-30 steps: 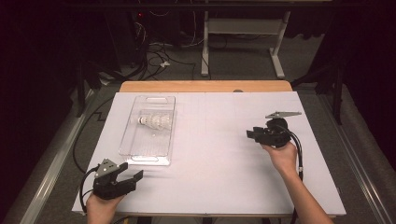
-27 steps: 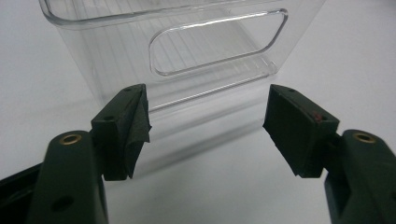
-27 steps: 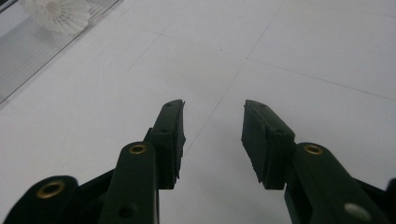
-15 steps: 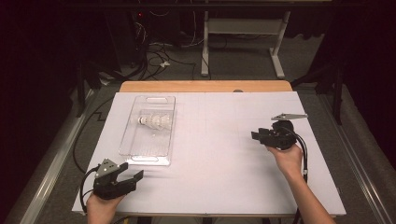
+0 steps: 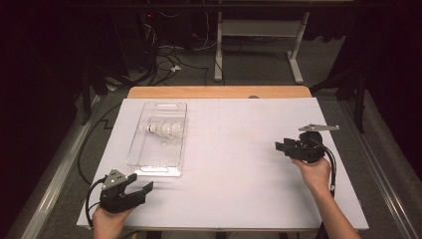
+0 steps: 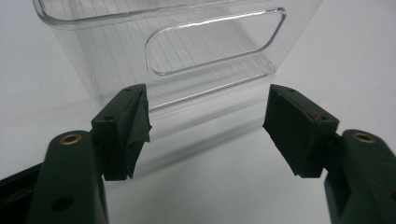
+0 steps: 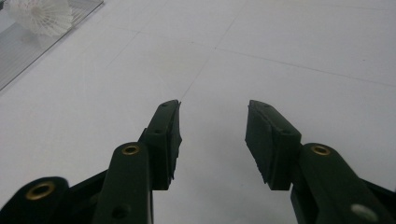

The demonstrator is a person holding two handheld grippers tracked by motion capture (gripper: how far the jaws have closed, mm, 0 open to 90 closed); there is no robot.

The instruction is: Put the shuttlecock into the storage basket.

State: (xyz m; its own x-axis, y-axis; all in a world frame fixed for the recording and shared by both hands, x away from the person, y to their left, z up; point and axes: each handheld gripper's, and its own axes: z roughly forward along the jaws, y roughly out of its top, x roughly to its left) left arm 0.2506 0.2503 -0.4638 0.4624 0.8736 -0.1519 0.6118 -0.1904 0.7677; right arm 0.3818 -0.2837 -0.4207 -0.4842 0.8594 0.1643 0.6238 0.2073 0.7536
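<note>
Since a moment before, the right gripper point(image 5: 281, 147) had slid toward the right edge of the counter point(image 5: 234, 164), and its fingers point(image 7: 166, 140) had just been opening, with nothing between them. They stood partly apart over bare white counter. The left gripper point(image 5: 142, 188) had stayed in place at the near left corner, with its fingers point(image 6: 126, 128) wide and holding nothing.

The counter was white and flat, with a strip of brown wood along its far edge. Behind it the room was dark, with cables on the floor point(image 5: 164, 64) and a white stand point(image 5: 259, 35).

A clear tray point(image 5: 149, 159) lay on the left part of the counter. The shuttlecock point(image 5: 165, 130) lay on its side inside the tray. The tray's near end was just in front of the left fingers but not touching them. The shuttlecock was well apart from the right fingers.
</note>
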